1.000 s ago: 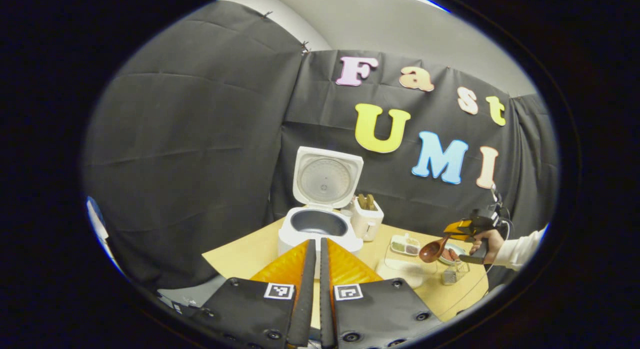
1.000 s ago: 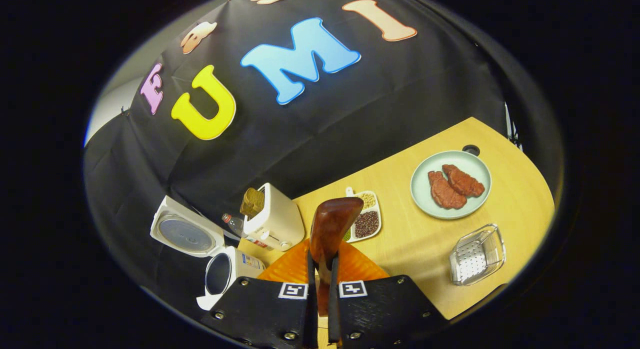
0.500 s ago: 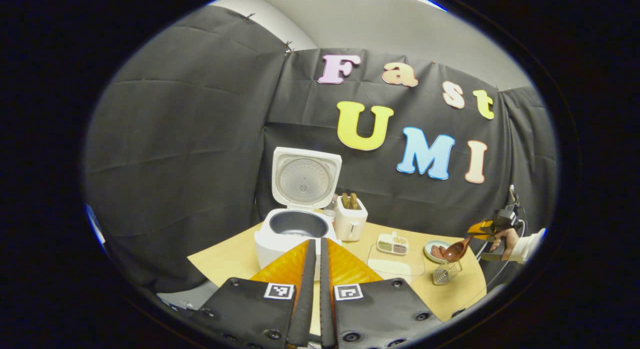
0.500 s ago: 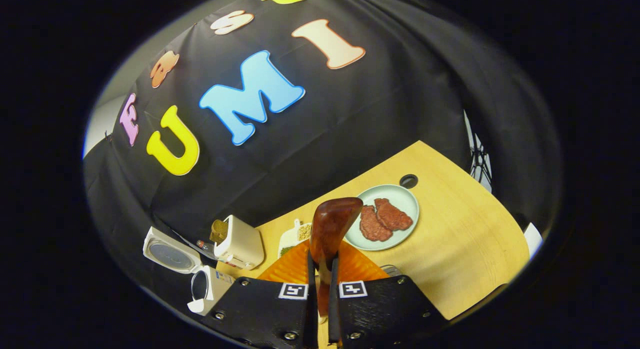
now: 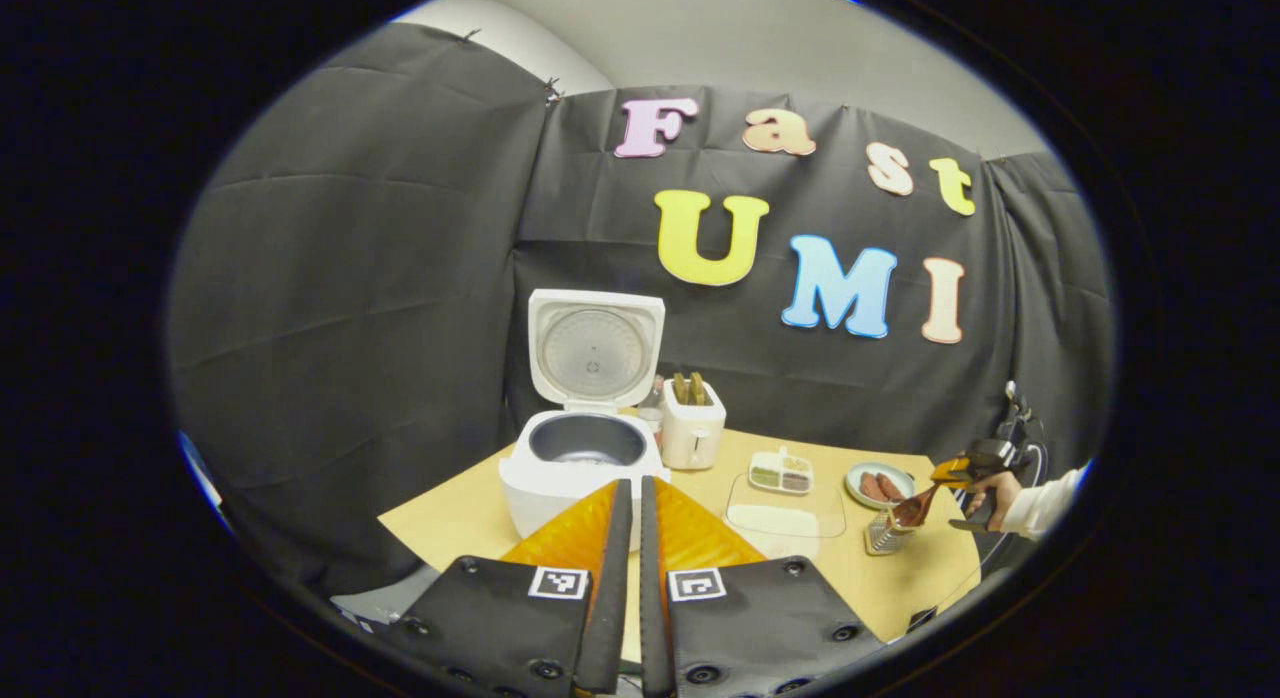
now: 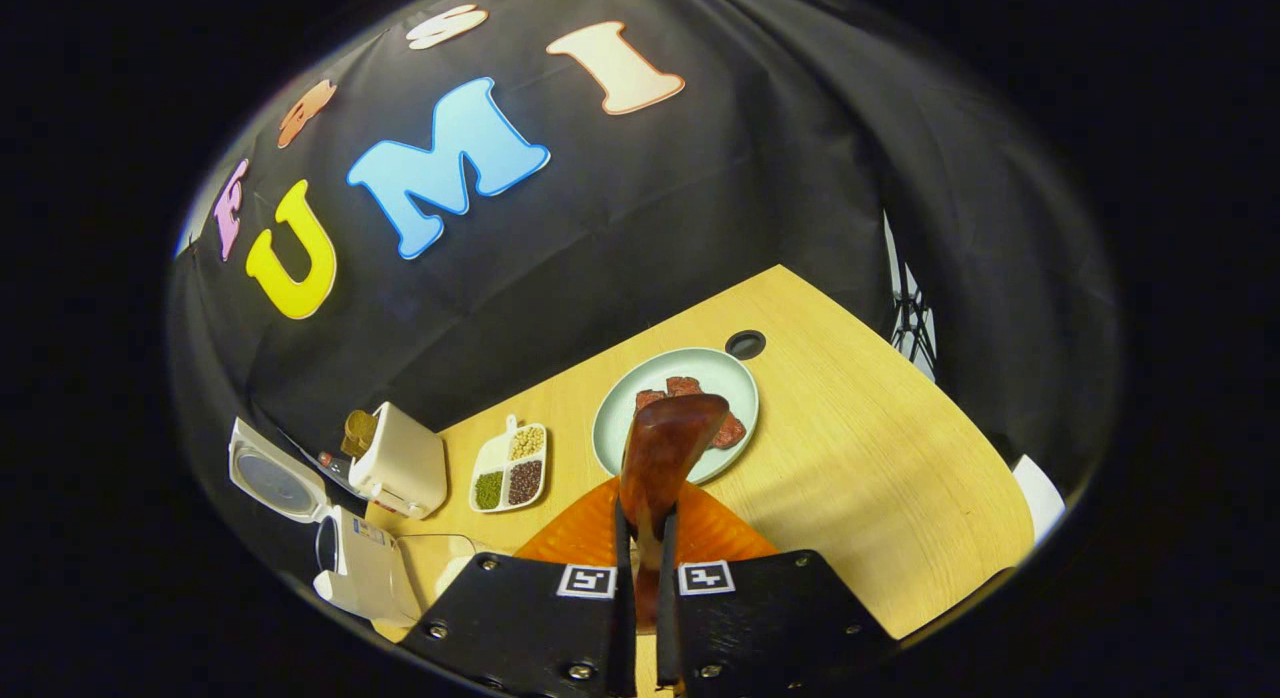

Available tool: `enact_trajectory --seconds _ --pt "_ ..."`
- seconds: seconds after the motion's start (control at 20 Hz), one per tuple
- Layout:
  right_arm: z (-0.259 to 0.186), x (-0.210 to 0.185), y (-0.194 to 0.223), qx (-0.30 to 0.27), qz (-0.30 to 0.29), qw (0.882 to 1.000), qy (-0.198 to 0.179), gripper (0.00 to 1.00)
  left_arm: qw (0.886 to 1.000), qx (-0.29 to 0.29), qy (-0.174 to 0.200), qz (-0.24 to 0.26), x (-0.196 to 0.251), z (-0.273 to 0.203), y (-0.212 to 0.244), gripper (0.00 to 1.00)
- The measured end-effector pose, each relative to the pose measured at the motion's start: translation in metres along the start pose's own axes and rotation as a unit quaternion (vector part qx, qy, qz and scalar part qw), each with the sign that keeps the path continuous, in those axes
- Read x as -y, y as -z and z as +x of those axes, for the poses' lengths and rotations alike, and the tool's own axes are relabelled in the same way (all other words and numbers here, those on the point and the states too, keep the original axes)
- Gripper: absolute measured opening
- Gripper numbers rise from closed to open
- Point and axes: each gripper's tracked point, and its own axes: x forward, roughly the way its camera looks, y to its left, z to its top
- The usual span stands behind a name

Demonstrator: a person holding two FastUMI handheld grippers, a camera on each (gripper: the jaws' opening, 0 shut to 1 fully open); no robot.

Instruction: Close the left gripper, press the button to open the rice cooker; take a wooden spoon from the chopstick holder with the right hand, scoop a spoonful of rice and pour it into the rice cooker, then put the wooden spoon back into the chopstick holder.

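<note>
I am working in a small test booth made to look like a kitchen. Black cloth (image 5: 380, 278) hangs all around. A wooden table (image 6: 880, 458) carries a rice cooker (image 5: 578, 458), a toaster (image 5: 694, 433) and a plate of meat (image 6: 680, 408).

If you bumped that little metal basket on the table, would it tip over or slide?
The metal basket would probably slide or tip easily: it looks like thin, perforated metal, so likely light. It appears empty, with nothing weighing it down. It sits near the edge of the smooth wooden table, so a bump from the wooden spoon beside it might push it off.
</note>
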Motion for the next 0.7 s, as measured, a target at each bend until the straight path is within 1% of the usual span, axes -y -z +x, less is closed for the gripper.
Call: enact_trajectory --seconds 0.05,0.3,0.4,0.45,0.5,0.55,0.6,0.65,0.7 --pt "0.002 0.000 0.004 0.000 -0.009 1.000 0.003 0.09 1.000 -0.002 -0.003 -0.001 -0.001 0.000 0.001 0.07" --pt "0.004 -0.001 0.022 0.000 -0.080 0.997 0.012 0.08 1.000 -0.006 -0.008 0.015 0.003 -0.001 0.001 0.07" --pt "0.001 -0.002 0.026 0.002 -0.106 0.994 0.014 0.11 1.000 -0.008 -0.008 0.016 0.006 -0.001 0.001 0.07" --pt "-0.003 -0.002 0.027 0.005 -0.120 0.993 0.016 0.13 1.000 -0.010 -0.008 0.016 0.007 -0.001 0.002 0.07" --pt "-0.005 0.000 0.025 0.013 -0.133 0.991 0.019 0.14 1.000 -0.010 -0.007 0.014 0.009 -0.002 0.002 0.07" --pt "-0.007 0.001 0.025 0.015 -0.144 0.989 0.020 0.19 1.000 -0.011 -0.006 0.014 0.012 -0.002 0.001 0.07" --pt "-0.009 0.001 0.025 0.015 -0.150 0.988 0.016 0.19 1.000 -0.010 -0.005 0.015 0.014 0.000 0.002 0.07" --pt "-0.011 0.003 0.026 0.011 -0.155 0.988 0.016 0.26 1.000 -0.010 -0.004 0.016 0.015 0.000 0.002 0.07" --pt "-0.014 0.007 0.024 0.011 -0.160 0.987 0.019 0.29 1.000 -0.011 -0.003 0.016 0.016 0.001 0.002 0.07"
